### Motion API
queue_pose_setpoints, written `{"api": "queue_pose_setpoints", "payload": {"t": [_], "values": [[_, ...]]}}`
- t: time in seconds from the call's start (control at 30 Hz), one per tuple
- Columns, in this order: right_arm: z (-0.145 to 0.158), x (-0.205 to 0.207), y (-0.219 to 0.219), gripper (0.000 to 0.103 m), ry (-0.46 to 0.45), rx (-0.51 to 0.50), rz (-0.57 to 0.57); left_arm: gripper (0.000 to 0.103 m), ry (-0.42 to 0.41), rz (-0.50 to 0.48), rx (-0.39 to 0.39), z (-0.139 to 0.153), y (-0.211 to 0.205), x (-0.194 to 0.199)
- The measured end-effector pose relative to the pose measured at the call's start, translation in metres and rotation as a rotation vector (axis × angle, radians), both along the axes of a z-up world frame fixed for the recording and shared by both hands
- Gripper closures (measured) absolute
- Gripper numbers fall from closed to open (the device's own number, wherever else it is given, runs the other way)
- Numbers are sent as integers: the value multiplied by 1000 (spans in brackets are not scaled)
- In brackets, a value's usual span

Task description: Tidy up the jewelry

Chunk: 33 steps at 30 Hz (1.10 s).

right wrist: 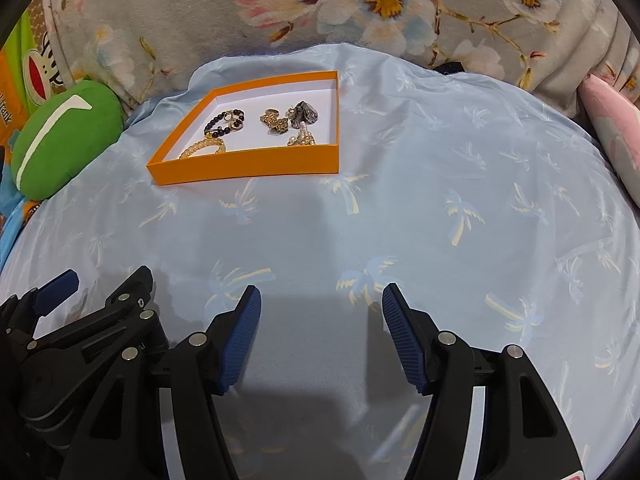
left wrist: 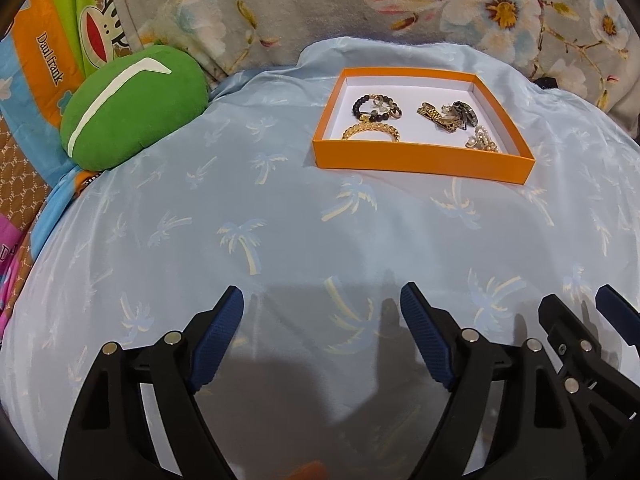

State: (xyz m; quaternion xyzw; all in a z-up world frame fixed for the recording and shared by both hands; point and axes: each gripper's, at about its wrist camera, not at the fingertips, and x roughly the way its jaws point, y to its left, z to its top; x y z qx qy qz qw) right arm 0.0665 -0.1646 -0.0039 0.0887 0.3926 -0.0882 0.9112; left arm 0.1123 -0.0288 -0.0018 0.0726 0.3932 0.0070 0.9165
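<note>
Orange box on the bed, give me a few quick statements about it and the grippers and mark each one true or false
1. The orange box holds several pieces of jewelry. True.
2. The gold chain bracelet lies on the cloth outside the box. False: it lies inside the box.
3. The left gripper is empty. True.
4. The right gripper grips the black bead bracelet. False: its jaws are open and empty; that bracelet lies in the box.

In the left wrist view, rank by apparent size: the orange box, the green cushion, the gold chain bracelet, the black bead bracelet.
1. orange box
2. green cushion, nearly as big; it lies off to the side, so this ranking is unsure
3. gold chain bracelet and black bead bracelet: look alike, not ranked
</note>
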Motion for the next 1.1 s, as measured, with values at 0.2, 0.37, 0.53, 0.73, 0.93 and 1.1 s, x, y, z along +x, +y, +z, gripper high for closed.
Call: {"api": "queue_pose_setpoints", "payload": {"t": [0.2,0.37,0.53,0.73,0.93,1.1], "values": [[0,0,1,40,1,0,0,25,-6,4,5,1,0,-1],[1,0,1,40,0,0,0,25,-6,4,5,1,0,-1],[1,0,1,40,0,0,0,25,-4,3,3,1,1,0],[0,0,1,40,-1,-1,1,25,-4,2,-4,1,1,0],[1,0,2,40,-1,-2,-1,23,-5,9,-2,0,2,0],[1,0,2,40,-1,-2,-1,23,-17,9,-1,1,2,-2]]}}
